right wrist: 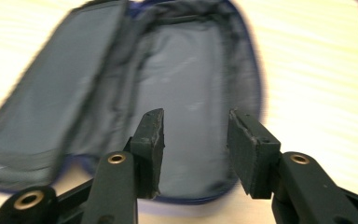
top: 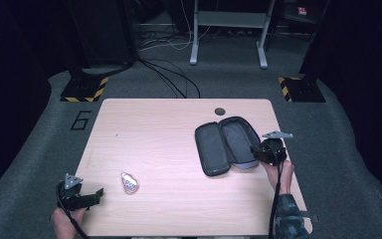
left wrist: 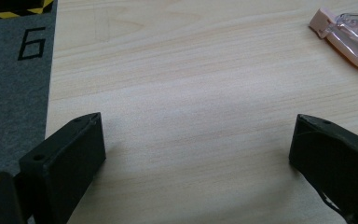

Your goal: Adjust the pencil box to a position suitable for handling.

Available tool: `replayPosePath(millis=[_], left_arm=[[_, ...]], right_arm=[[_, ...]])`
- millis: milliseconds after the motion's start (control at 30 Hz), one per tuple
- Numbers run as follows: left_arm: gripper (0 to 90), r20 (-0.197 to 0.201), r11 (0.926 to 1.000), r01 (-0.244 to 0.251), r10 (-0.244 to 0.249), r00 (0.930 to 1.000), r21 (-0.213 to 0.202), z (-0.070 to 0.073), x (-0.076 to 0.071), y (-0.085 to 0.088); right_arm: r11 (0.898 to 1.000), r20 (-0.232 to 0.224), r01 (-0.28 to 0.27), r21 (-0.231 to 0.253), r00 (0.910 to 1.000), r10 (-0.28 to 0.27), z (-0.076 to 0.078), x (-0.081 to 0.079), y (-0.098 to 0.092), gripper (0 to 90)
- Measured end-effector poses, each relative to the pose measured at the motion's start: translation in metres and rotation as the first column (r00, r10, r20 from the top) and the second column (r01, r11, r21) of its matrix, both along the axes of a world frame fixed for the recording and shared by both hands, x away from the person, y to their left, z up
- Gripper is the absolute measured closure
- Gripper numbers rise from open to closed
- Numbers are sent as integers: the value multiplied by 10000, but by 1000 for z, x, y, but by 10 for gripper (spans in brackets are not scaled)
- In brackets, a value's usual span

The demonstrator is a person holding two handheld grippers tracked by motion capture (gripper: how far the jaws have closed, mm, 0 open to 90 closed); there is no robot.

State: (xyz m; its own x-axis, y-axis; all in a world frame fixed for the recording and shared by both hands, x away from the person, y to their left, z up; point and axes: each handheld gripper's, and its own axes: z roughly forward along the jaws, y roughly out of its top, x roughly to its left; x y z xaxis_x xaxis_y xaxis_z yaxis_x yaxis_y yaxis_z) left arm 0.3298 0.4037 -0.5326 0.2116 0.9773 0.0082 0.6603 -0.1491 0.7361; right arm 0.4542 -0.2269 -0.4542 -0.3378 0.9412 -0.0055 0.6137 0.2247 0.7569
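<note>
Oblong fabric pouch (top: 227, 145) unzipped flat, woodgrain table (top: 169, 149).

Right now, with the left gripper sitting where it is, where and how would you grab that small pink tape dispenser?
Probably across the narrow width of the pink tape dispenser, mid-body. It lies flat, elongated, its longer axis running diagonally away from the person, apart from the open case. The left gripper, jaws wide open, sits low to its left, so come in from that side, turning the jaws to straddle the two long edges rather than the tapered end.
</note>
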Motion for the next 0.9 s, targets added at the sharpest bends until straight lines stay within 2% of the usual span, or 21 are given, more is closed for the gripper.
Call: replayPosePath(millis=[200, 300, 467, 533, 633, 667, 767, 900], left_arm=[[34, 3, 10000, 3, -3, 10000, 0, 0, 0, 0], [34, 13, 10000, -2, 2, 10000, -3, 0, 0, 0], [34, 3, 10000, 3, -3, 10000, 4, 0, 0, 0], [34, 15, 10000, -1, 1, 10000, -1, 0, 0, 0], [34, 3, 10000, 2, -2, 10000, 4, 0, 0, 0], [34, 15, 10000, 1, -1, 10000, -1, 0, 0, 0], [35, 20, 10000, 8, -8, 10000, -22, 0, 0, 0], [40, 9, 10000, 0, 0, 10000, -18, 0, 0, 0]], right_arm=[[9990, -311, 436, 24, 9986, -435, -6, 16, -20, 585], [9992, -392, 396, 48, 9985, -394, -9, 21, -23, 609], [9989, -596, 316, -356, 9977, -337, -18, 34, -21, 657], [9994, -814, 252, -255, 9963, -272, -23, 39, -21, 667], [9997, -913, 256, -33, 9955, -257, -26, 44, -25, 711], [9997, -896, 201, 125, 9958, -188, -28, 47, -27, 833], [9996, -918, 297, 19, 9953, -293, -29, 47, -25, 883], [9976, -971, 689, 100, 9930, -676, -29, 45, -26, 892]])
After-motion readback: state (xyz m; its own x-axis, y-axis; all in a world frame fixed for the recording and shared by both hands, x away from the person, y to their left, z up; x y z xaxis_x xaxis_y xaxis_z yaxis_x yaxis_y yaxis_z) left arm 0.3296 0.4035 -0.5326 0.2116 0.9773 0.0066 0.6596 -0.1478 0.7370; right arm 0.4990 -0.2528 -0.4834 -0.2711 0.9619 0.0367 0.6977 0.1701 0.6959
